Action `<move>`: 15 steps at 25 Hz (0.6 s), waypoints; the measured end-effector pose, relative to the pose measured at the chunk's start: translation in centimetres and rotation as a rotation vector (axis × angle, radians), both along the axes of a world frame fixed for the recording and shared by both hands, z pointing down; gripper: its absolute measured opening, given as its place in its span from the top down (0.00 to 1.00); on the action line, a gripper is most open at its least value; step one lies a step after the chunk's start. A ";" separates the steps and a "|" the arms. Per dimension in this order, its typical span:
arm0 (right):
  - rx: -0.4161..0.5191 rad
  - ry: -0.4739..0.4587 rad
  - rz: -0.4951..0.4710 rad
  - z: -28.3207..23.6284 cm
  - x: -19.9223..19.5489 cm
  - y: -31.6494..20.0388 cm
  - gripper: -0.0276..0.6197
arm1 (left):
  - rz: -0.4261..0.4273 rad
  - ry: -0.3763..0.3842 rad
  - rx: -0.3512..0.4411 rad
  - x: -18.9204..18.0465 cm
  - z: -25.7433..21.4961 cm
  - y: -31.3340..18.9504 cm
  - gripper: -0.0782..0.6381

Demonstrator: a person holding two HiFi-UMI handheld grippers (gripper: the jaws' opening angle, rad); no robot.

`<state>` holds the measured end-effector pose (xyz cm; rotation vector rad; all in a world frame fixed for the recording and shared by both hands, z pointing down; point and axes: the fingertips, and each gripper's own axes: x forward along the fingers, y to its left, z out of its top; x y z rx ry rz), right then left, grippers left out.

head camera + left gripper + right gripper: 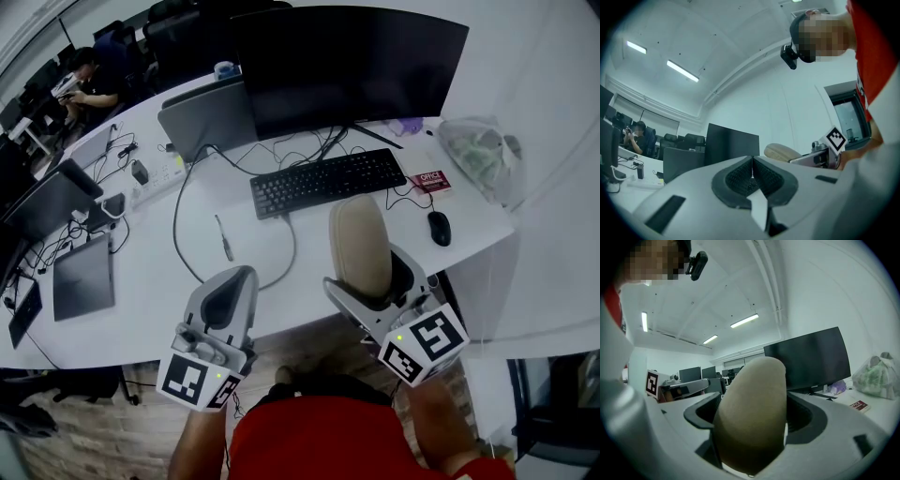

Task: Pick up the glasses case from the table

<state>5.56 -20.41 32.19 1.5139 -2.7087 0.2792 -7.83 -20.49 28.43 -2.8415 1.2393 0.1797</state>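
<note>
Right gripper (380, 281) clamps the glasses case (359, 239); left gripper (752, 171) closed.
</note>
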 end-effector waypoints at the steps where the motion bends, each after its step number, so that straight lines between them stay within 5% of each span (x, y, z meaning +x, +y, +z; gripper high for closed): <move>1: 0.002 0.000 0.002 0.0 0.0 0.0 0.31 | 0.002 0.000 0.001 0.1 0.0 0.0 0.88; 15: 0.009 -0.012 0.015 0.0 0.0 0.2 0.31 | 0.008 0.012 0.009 0.4 -0.2 -0.1 0.88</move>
